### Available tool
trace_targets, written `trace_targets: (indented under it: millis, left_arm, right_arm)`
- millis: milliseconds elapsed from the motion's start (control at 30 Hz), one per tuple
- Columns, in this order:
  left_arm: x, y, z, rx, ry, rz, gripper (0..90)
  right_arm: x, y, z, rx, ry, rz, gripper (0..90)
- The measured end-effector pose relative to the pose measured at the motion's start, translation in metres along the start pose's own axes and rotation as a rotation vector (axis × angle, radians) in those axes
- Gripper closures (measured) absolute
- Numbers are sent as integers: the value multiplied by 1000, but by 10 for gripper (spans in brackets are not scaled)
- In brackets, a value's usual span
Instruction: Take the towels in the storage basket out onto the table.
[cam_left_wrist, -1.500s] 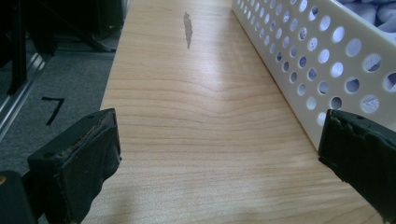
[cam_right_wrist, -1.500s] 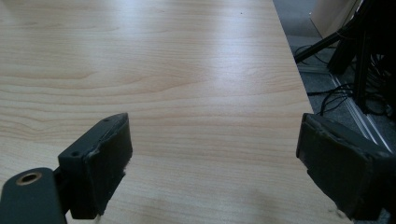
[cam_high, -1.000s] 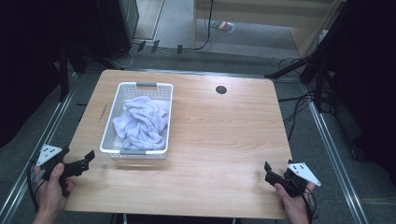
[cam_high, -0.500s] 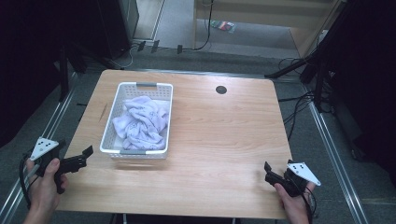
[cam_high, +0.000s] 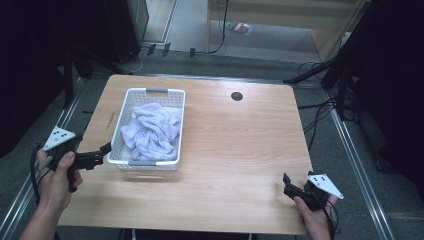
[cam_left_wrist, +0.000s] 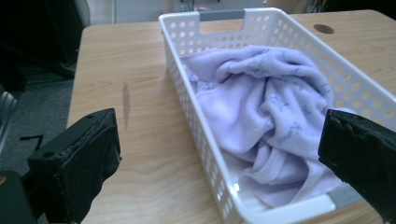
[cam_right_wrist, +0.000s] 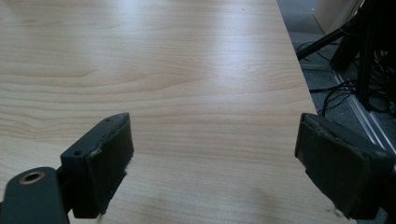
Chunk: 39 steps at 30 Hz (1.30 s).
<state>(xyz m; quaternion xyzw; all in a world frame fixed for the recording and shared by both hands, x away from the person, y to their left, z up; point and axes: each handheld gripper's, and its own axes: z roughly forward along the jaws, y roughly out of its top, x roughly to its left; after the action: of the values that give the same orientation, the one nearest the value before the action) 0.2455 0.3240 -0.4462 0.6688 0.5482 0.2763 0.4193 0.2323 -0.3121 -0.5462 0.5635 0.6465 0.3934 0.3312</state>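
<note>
Wooden table (cam_high: 240, 150) | white basket (cam_high: 121, 159) near left edge holds crumpled lilac cloth (cam_high: 152, 132), untouched | left gripper (cam_high: 105, 150) gaping beside basket | right gripper (cam_high: 287, 184) gaping, empty, near front right corner | nothing begun

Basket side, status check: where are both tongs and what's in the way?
Left tongs open, at the white basket's near corner. Right tongs open over bare table. Lilac cloth crumpled in basket. No obstruction.
</note>
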Motion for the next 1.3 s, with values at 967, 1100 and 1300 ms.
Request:
trace_targets:
  millis: [967,1100,1300]
  left_arm:
    - [-38,49,70,241,-13,15,0]
    - [-44,55,80,272,-20,29,0]
    - [-55,60,96,324,-38,50,0]
  right_arm:
    - [0,0,0,4,3,3,120]
    - [-1,0,0,3,2,3,121]
    - [-1,0,0,4,2,5,121]
